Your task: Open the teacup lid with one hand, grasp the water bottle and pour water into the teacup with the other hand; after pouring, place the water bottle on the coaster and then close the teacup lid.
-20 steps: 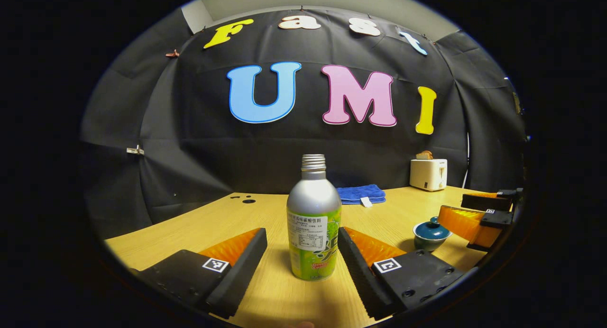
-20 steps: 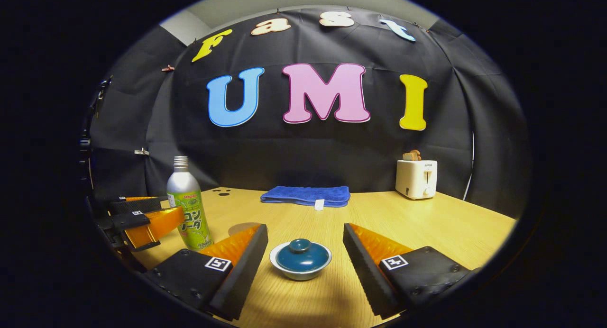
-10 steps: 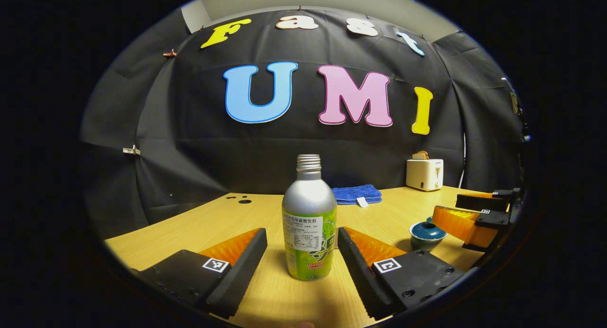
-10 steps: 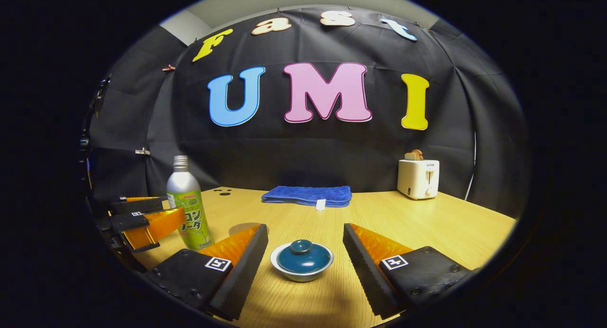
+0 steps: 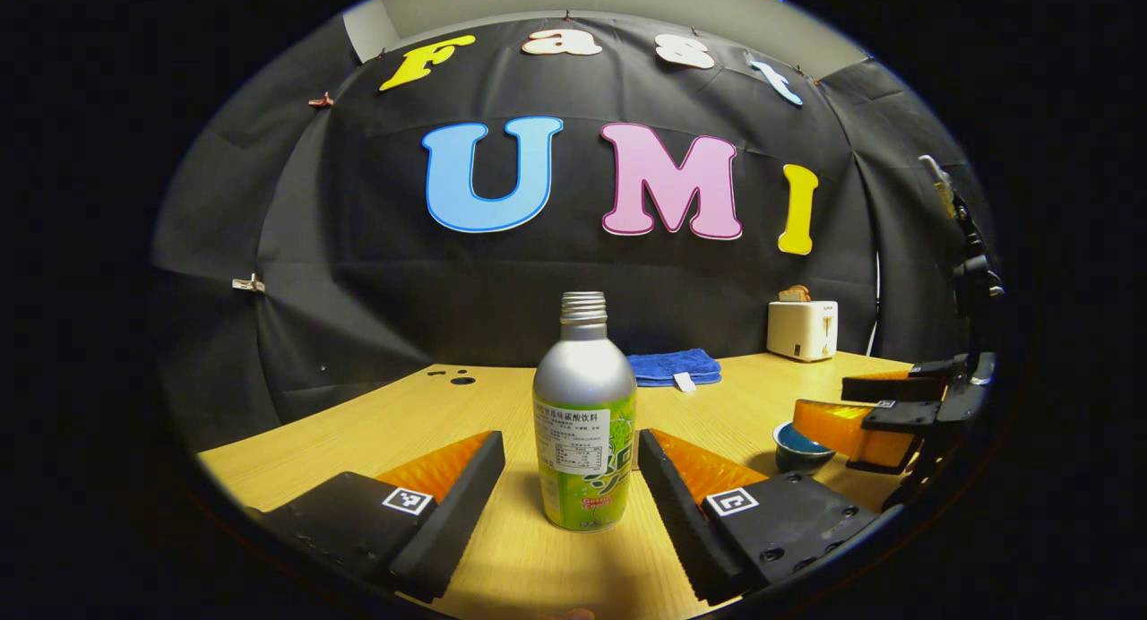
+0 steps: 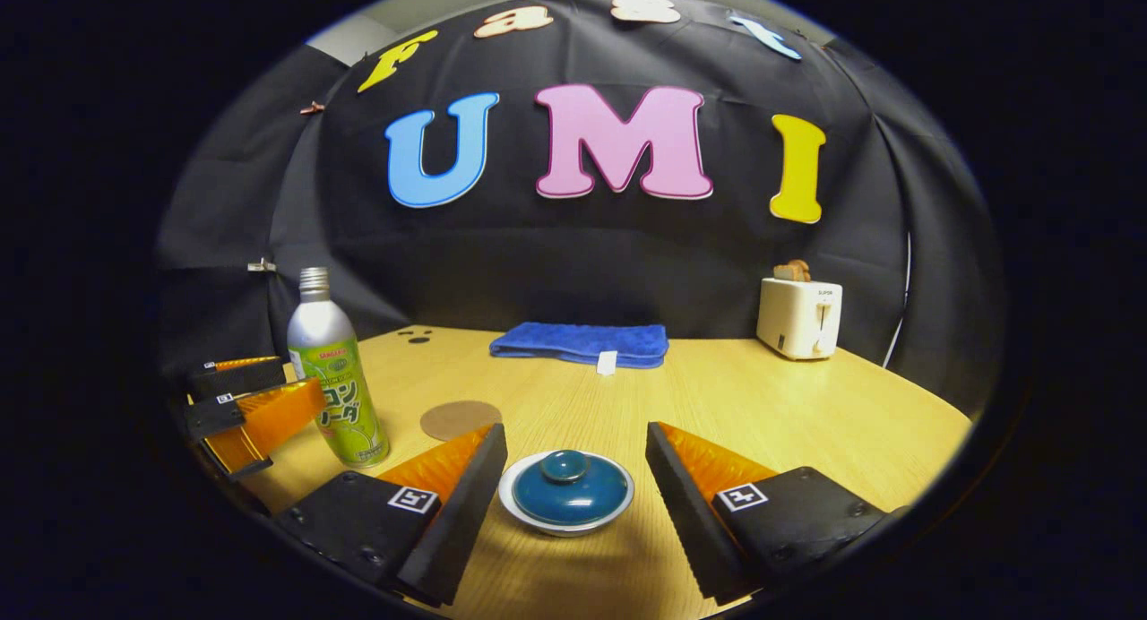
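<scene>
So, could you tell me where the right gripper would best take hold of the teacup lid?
Probably by the small round knob at the top of the teacup lid, coming down from above. The dome slopes away and sits low in the cup's rim, so the knob looks like the only raised part; the open right gripper already straddles it.

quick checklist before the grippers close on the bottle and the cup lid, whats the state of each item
1. Left gripper open, fingers either side of the silver and green drink bottle without touching: ok.
2. Bottle upright on the wooden table: ok. Its threaded neck carries no cap: ok for pouring.
3. Right gripper open, straddling the white teacup with the dark teal knobbed lid: ok.
4. Lid seated on the cup: ok, not yet lifted.
5. Round brown coaster bare, beside the bottle: ok.
6. Water level in the bottle: cannot tell.
</scene>
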